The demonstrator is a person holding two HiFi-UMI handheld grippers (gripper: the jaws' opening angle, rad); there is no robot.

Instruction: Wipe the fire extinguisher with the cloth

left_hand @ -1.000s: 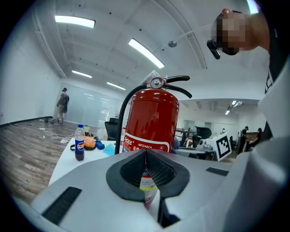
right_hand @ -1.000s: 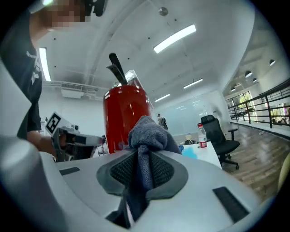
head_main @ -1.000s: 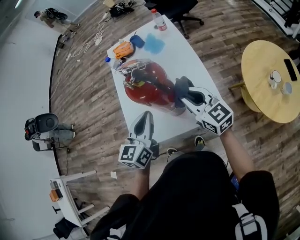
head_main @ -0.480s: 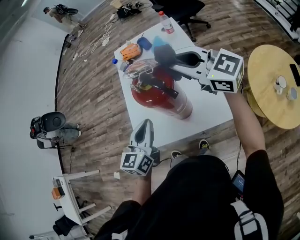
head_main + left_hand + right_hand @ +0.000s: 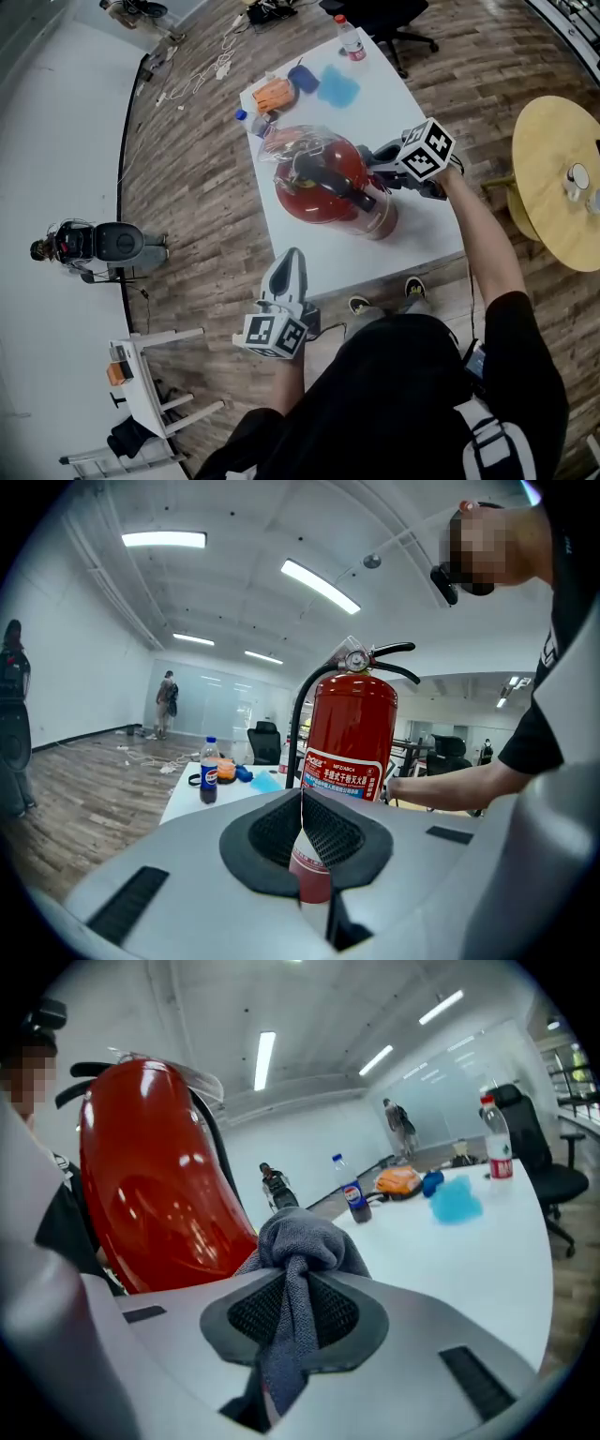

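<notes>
A red fire extinguisher [image 5: 330, 186] stands upright on the white table [image 5: 412, 234], with a black handle and hose [image 5: 302, 705] and a clear plastic wrap around its top. My right gripper [image 5: 373, 157] is against the extinguisher's right side, shut on a bunched grey cloth [image 5: 302, 1239]. In the right gripper view the red body [image 5: 155, 1185] fills the left, close to the cloth. My left gripper [image 5: 289, 257] hangs near the table's front edge, shut and holding nothing, its jaws pointing at the extinguisher [image 5: 352, 728].
At the table's far end lie a blue cloth [image 5: 337, 86], an orange item [image 5: 274, 94], a small cola bottle [image 5: 354, 1200] and a water bottle [image 5: 350, 37]. A black office chair [image 5: 384, 14] stands beyond. A round wooden table [image 5: 562, 178] is at the right.
My right gripper, holding the cloth, swept from beside the extinguisher's base up to its top, then came down to its right side. The left gripper has barely moved.
</notes>
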